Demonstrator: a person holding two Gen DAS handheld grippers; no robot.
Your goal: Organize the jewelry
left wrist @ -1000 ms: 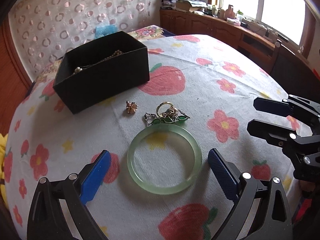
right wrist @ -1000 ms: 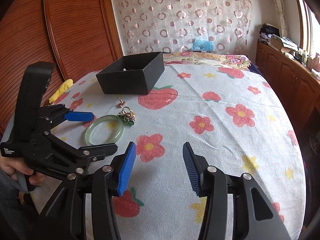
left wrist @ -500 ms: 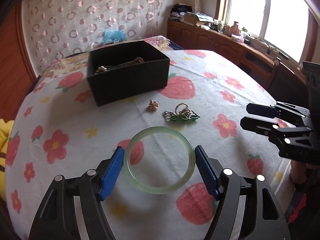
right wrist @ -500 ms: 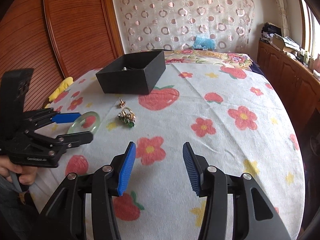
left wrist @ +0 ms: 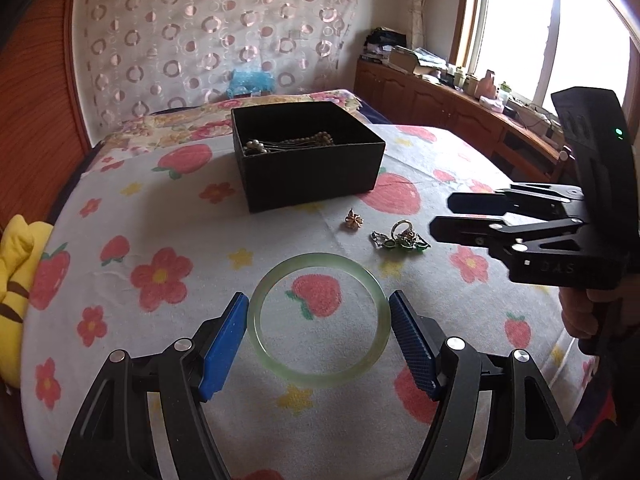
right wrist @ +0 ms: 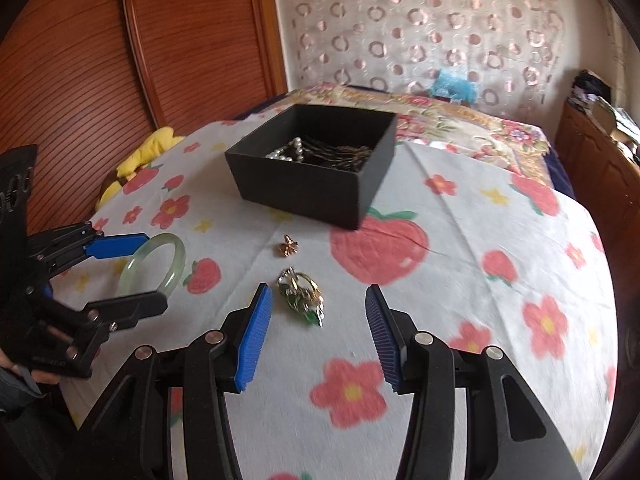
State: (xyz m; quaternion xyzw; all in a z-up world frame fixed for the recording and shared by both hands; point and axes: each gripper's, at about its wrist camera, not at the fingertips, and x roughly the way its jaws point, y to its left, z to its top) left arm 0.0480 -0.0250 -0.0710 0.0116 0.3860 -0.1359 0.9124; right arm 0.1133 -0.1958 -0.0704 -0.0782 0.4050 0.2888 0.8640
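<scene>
My left gripper [left wrist: 318,312] is shut on a pale green jade bangle [left wrist: 280,280], held lifted above the floral tablecloth; the bangle also shows in the right wrist view [right wrist: 176,256]. My right gripper [right wrist: 318,308] is open, its fingers either side of a green-and-silver jewelry cluster [right wrist: 302,294] lying on the cloth; the cluster also shows in the left wrist view [left wrist: 400,238]. A small gold flower piece [right wrist: 288,246] lies just beyond it. A black open box [right wrist: 316,164] with pearls and chains inside stands farther back.
The round table [right wrist: 500,248] has a white cloth with strawberries and flowers. A yellow plush [left wrist: 16,256] lies off its left edge. A wooden cabinet [left wrist: 460,108] runs along the right under the window, and a wooden door [right wrist: 160,40] stands at the left.
My left gripper has closed on the bangle and lifted it back toward me. My right gripper has moved forward and left to straddle the green jewelry cluster.
</scene>
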